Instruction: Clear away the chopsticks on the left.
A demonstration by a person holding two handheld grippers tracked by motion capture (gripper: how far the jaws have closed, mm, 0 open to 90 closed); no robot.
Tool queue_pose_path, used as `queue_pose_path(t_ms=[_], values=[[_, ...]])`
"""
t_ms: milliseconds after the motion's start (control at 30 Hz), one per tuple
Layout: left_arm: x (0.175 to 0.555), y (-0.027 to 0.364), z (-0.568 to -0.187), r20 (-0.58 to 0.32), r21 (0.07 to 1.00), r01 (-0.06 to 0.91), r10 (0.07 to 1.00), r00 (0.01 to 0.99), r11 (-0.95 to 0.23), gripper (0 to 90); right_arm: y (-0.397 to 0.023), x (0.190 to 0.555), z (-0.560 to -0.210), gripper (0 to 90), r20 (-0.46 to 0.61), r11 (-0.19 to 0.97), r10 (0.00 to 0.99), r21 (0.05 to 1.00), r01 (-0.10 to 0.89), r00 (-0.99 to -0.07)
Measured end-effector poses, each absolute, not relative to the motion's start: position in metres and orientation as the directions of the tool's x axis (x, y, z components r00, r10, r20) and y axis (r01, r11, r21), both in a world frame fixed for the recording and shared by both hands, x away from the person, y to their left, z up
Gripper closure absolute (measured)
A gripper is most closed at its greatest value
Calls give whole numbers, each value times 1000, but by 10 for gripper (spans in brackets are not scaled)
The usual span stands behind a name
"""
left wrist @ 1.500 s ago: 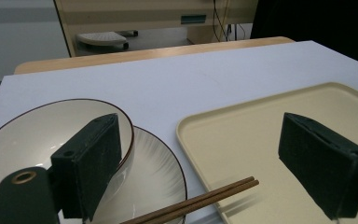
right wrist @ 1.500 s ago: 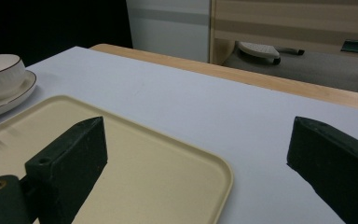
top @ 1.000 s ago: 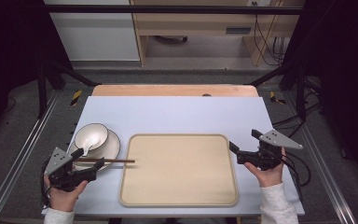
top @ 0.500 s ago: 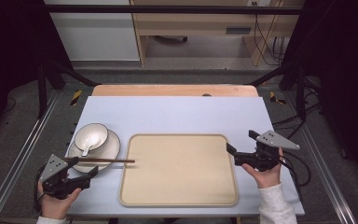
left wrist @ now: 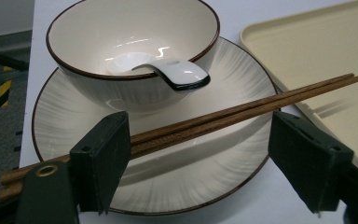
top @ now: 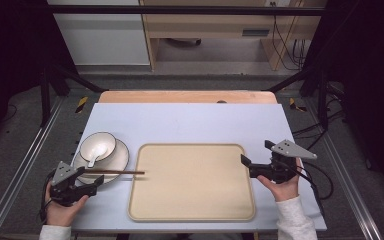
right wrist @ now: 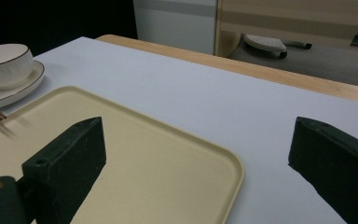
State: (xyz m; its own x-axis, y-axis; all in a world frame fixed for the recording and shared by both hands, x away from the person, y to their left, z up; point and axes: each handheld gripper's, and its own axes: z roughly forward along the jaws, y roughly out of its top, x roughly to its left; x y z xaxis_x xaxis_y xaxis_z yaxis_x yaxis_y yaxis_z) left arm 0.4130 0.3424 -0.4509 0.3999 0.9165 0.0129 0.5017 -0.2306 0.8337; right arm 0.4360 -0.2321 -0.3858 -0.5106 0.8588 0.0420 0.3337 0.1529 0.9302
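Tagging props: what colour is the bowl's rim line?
Dark brown, on a cream bowl; clearest in the left gripper view.

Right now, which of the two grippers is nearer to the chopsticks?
Left. The left gripper has the chopsticks between its open jaws, one jaw against them, over the plate. The right gripper hovers at the far edge of the tray, jaws open and empty.

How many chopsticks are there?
2: a pair of chopsticks side by side across the plate, tips over the tray, between the left hand-held gripper jaws.
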Motion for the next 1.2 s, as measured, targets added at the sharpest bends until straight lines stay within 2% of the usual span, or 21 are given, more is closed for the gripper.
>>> queue_pose_path(t_ms=[200,500,733,833,1200], values=[[425,343,-458,43,816,512,910,412,-270,246,-232,436,-386,43,42,153,859,930,335,-510],[423,335,-460,108,792,513,903,417,-332,297,-232,436,-385,42,43,152,858,930,334,-512],[423,335,-459,121,783,519,903,412,-342,382,-232,436,-386,41,40,156,857,930,334,-513],[422,331,-459,165,761,518,889,427,-391,415,-232,436,-386,41,42,154,858,929,335,-512],[424,329,-455,174,726,538,871,460,-429,457,-234,436,-384,41,49,146,857,932,333,-513]])
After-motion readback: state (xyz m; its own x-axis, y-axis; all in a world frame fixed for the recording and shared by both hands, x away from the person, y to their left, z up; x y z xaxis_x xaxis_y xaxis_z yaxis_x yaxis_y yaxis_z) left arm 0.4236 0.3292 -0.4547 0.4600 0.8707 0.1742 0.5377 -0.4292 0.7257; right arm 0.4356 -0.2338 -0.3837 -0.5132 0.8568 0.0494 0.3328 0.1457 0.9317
